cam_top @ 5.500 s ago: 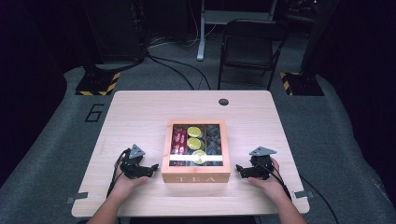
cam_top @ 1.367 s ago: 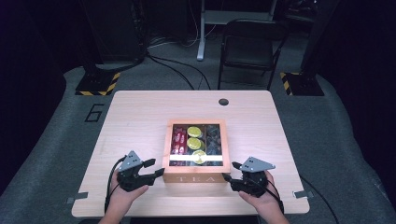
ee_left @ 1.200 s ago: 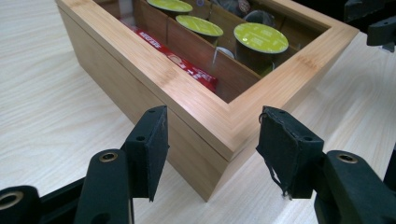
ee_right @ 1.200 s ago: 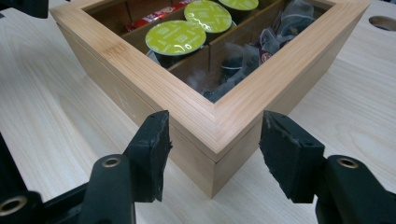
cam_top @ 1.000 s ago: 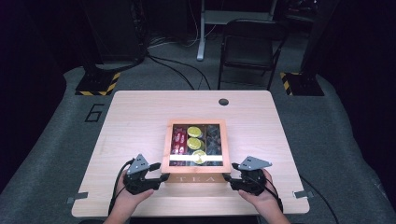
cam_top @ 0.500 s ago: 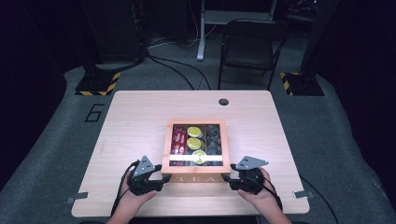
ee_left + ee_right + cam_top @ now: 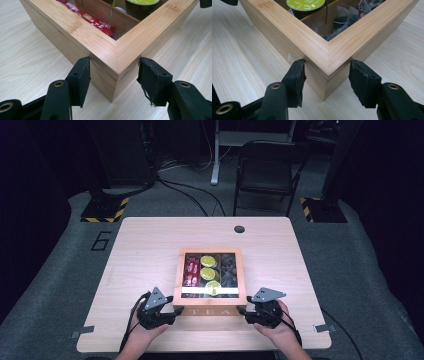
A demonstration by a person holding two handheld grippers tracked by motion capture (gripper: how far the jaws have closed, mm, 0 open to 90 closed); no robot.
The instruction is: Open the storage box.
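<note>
Between your left claw (image 7: 172, 312) and right claw (image 7: 243, 313), the box (image 7: 209, 310) front reads "TEA". Far ahead and left of your left claw, off the desk (image 7: 150, 250), the floor (image 7: 70, 250) bears a "6". Packet print in the box is too small to read.

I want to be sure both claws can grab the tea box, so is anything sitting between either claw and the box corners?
Nothing visible. The left claw and the right claw each straddle a near corner of the wooden tea box, jaws open, with bare table around them.

Black left gripper (image 7: 113, 77) with frayed pads, brass-ringed screw holes, grey plate.
</note>
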